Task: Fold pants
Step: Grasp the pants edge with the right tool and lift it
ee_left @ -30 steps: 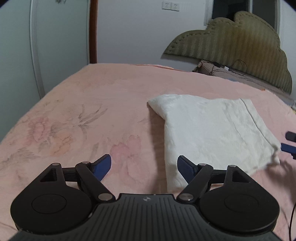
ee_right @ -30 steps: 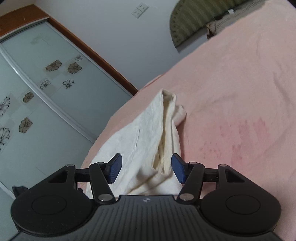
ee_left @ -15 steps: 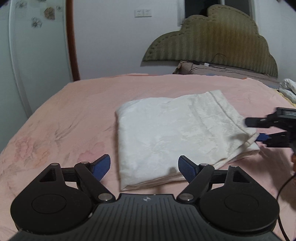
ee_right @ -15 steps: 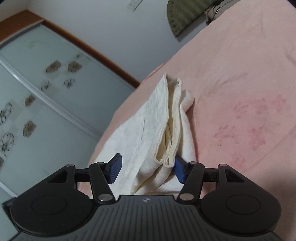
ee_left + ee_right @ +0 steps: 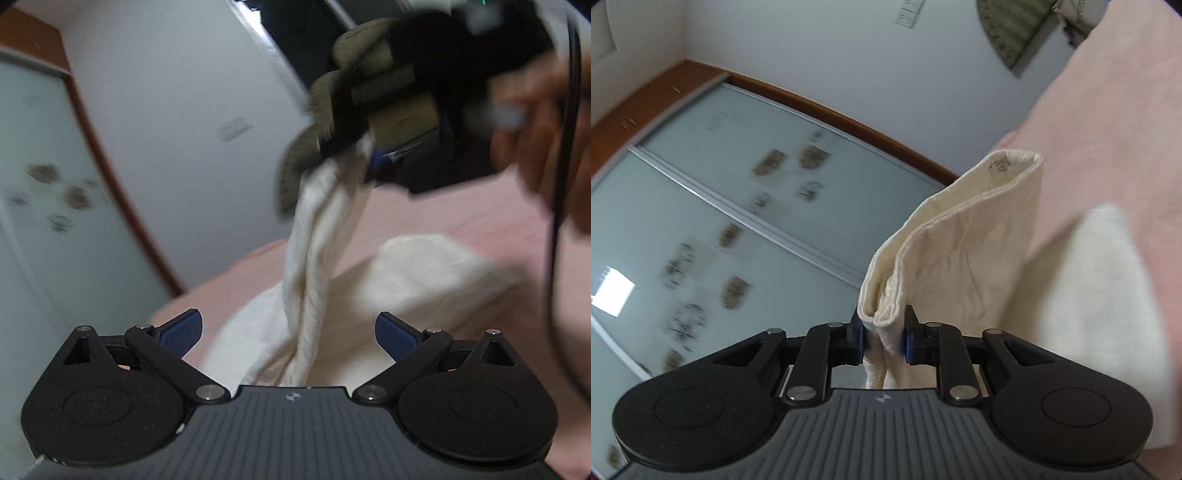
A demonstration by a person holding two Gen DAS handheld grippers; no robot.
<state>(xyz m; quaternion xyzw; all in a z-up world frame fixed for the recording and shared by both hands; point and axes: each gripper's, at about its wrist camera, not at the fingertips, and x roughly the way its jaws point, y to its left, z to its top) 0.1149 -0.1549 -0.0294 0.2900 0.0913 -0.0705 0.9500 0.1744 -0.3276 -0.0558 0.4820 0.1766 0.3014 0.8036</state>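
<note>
The cream pants point(image 5: 960, 240) lie folded on the pink bed, with one folded edge lifted. My right gripper point(image 5: 882, 339) is closing its jaws on that edge, and the blue pads press the layers together. In the left wrist view the right gripper point(image 5: 369, 162) is blurred at the upper right, held by a hand point(image 5: 535, 129). The pants point(image 5: 306, 258) hang from it in a twisted strand. My left gripper point(image 5: 288, 330) is low and tilted, its jaws opening wide. The strand runs down between its fingers without touching the pads.
The pink floral blanket point(image 5: 1108, 110) covers the bed. A frosted sliding wardrobe door point(image 5: 701, 221) with a brown frame stands beyond the bed's edge. An olive headboard point(image 5: 1012, 33) stands against the white wall. A black cable point(image 5: 557, 184) hangs by the hand.
My right gripper has shut on the pants' folded edge and lifted it off the bed. My left gripper has rolled, moved in under the lifted cloth and opened wider.
</note>
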